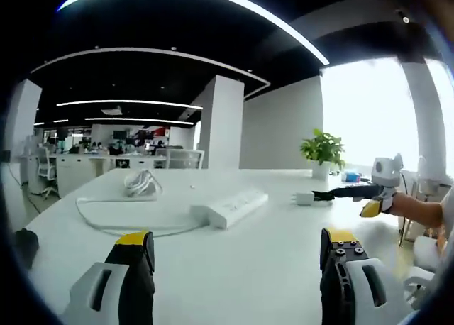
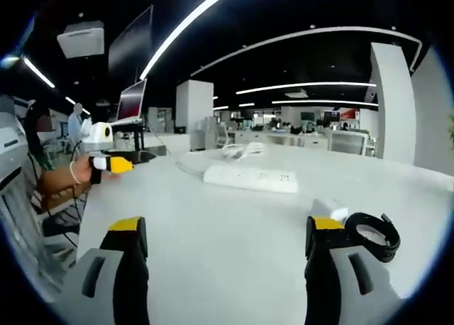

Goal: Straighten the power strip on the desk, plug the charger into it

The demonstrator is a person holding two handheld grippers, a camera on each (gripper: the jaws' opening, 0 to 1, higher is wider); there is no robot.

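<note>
From my left gripper view, a coiled white cord [image 1: 140, 184] lies far left on the white desk [image 1: 234, 261], its cable looping round to the white power strip [image 1: 229, 207] lying askew at centre. My left gripper [image 1: 237, 248] hangs above the desk, jaws spread wide with nothing between them. Further right sits the small white charger [image 1: 304, 198], with the right gripper [image 1: 333, 194] just beside it, and a potted plant [image 1: 323, 152] behind. In my right gripper view, the right gripper [image 2: 225, 234] is wide apart and empty; the charger [image 2: 328, 210] lies just beyond its right jaw, beside a black cable loop [image 2: 374, 234].
</note>
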